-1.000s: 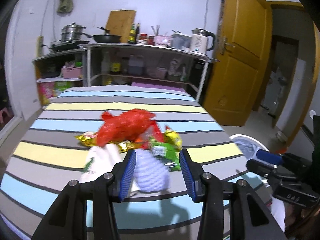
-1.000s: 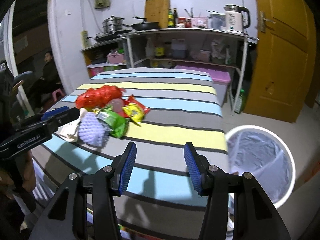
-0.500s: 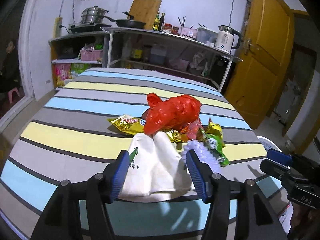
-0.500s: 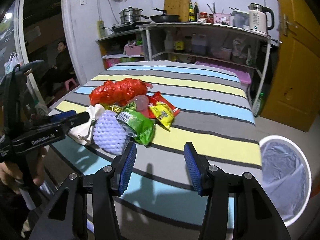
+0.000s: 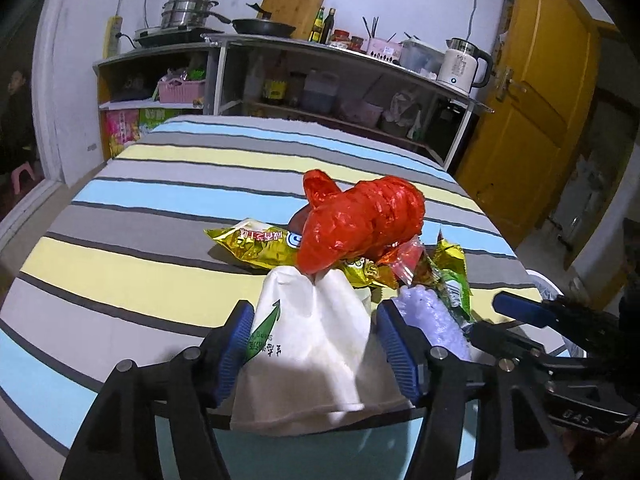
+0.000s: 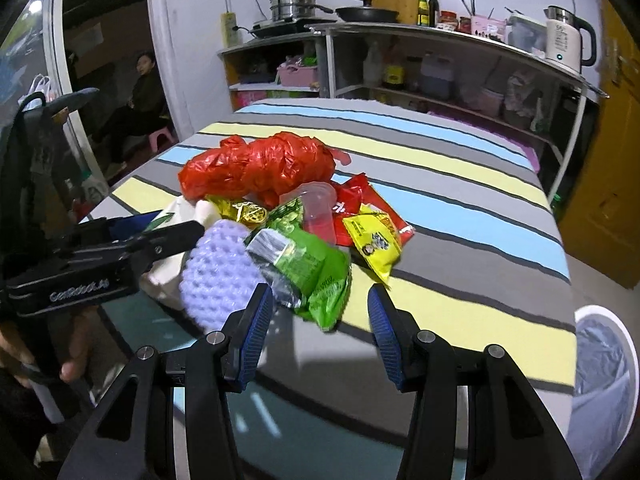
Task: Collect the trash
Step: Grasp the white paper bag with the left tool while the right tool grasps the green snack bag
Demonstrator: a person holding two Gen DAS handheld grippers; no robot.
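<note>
While left tongs (image 5: 314, 344) widen around white bag (image 5: 316, 344) (ungripped), right tongs (image 6: 316, 320) gaping, empty, near green wrapper (image 6: 316, 268).

A metal shelf unit (image 5: 344, 46) stands against the white wall. On its top sit a steel pot (image 5: 186, 10), a black frying pan (image 5: 262, 28), a wooden cutting board (image 5: 296, 0) leaning on the wall, two dark bottles (image 5: 323, 25) and a white electric kettle (image 5: 462, 65). A pink basket (image 5: 180, 90) sits on a lower shelf. To the right is a yellow door (image 5: 532, 112). In the doorway at left a person (image 6: 136, 104) sits.
</note>
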